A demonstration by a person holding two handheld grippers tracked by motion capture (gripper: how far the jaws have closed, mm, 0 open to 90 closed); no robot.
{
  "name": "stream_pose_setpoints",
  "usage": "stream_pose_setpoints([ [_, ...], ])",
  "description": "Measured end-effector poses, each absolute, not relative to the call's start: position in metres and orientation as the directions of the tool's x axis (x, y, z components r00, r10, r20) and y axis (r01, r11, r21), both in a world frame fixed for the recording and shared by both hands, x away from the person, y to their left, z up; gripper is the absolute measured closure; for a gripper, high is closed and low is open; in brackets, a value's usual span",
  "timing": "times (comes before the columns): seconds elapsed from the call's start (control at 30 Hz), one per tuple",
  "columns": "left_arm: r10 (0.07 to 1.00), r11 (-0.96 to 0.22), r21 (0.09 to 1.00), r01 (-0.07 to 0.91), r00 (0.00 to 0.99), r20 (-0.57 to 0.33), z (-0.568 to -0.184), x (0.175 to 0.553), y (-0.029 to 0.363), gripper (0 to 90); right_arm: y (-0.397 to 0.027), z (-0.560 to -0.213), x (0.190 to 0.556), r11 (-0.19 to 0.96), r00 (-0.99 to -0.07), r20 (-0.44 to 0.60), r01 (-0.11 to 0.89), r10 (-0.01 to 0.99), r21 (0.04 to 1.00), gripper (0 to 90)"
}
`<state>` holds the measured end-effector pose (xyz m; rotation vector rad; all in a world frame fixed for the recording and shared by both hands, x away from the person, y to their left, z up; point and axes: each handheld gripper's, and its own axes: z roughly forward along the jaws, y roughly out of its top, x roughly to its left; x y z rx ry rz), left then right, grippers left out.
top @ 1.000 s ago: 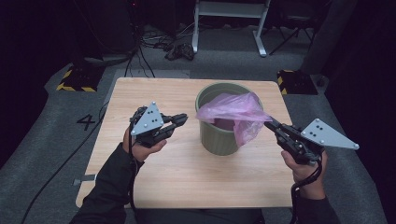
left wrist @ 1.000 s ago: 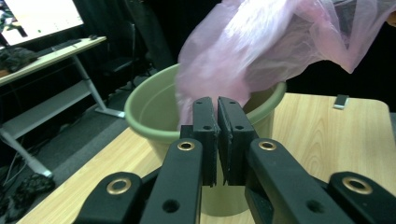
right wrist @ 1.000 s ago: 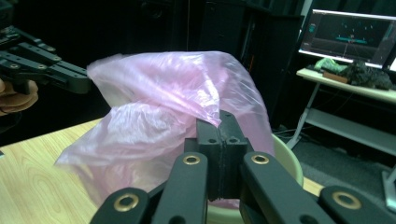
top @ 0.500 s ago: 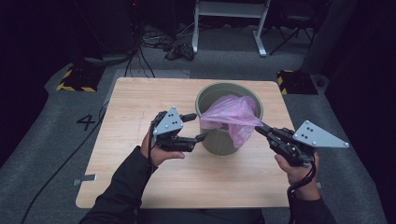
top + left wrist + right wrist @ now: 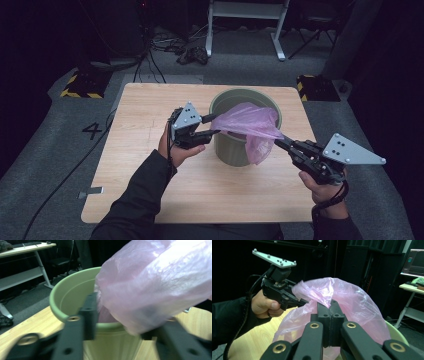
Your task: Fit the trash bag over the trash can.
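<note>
A green bin (image 5: pixel 232 150) stands on the wooden table (image 5: pixel 140 155), with a pink plastic bag (image 5: pixel 250 122) draped over its mouth and down its right side. My left gripper (image 5: pixel 216 125) reaches in from the left at rim height. Its jaws have just been closing, and they stand apart with the bag's left edge between them. In the left gripper view the bag (image 5: pixel 155 282) bulges between the two jaws over the bin's rim (image 5: pixel 56 307). My right gripper (image 5: pixel 331 303) is shut on a fold of the bag (image 5: pixel 357 305), pulling it taut to the right of the bin.
The table's near and left parts are bare wood. Beyond its far edge are floor cables (image 5: pixel 190 50), a white stand (image 5: pixel 245 15) and yellow-black striped blocks (image 5: pixel 80 85). A desk with a monitor (image 5: pixel 414 262) stands off to the right gripper's side.
My left gripper has moved right, up to the bin's rim. Its jaws went from shut to wide apart, then narrowed around the bag's edge. The right gripper keeps its grip.
</note>
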<state>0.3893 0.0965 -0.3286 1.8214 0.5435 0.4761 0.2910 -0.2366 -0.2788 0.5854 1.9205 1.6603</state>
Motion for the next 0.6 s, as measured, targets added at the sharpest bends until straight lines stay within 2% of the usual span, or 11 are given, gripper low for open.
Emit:
stream_pose_setpoints([
  [0.03,0.581,-0.273,0.953,0.129,0.812,0.057,-0.329,0.389,0.097,66.8,-0.237,-0.279,0.291,0.151,-0.766,-0.110,-0.018,0.634,0.988,90.0],
  [0.07,0.586,-0.272,0.955,0.121,0.808,0.065,-0.328,0.389,0.099,73.8,-0.239,-0.278,0.291,0.146,-0.758,-0.111,-0.021,0.643,0.989,90.0],
  [0.13,0.576,-0.261,0.959,0.109,0.815,0.064,-0.326,0.389,0.104,81.1,-0.242,-0.278,0.291,0.126,-0.755,-0.097,-0.019,0.649,0.992,90.0],
  [0.33,0.520,-0.312,0.949,0.044,0.844,0.132,-0.314,0.376,0.117,88.1,-0.248,-0.279,0.293,0.125,-0.720,-0.086,0.001,0.689,0.992,90.0],
  [0.4,0.462,-0.327,0.945,0.013,0.875,0.147,-0.307,0.365,0.123,89.7,-0.248,-0.281,0.295,0.147,-0.689,-0.106,0.001,0.717,0.989,90.0],
  [0.57,0.392,-0.290,0.957,0.009,0.913,0.110,-0.300,0.351,0.128,89.9,-0.246,-0.287,0.302,0.157,-0.650,-0.103,0.026,0.753,0.987,88.5],
  [0.6,0.371,-0.270,0.963,0.008,0.924,0.097,-0.298,0.347,0.129,89.9,-0.243,-0.290,0.305,0.171,-0.642,-0.108,0.037,0.759,0.985,84.0],
])
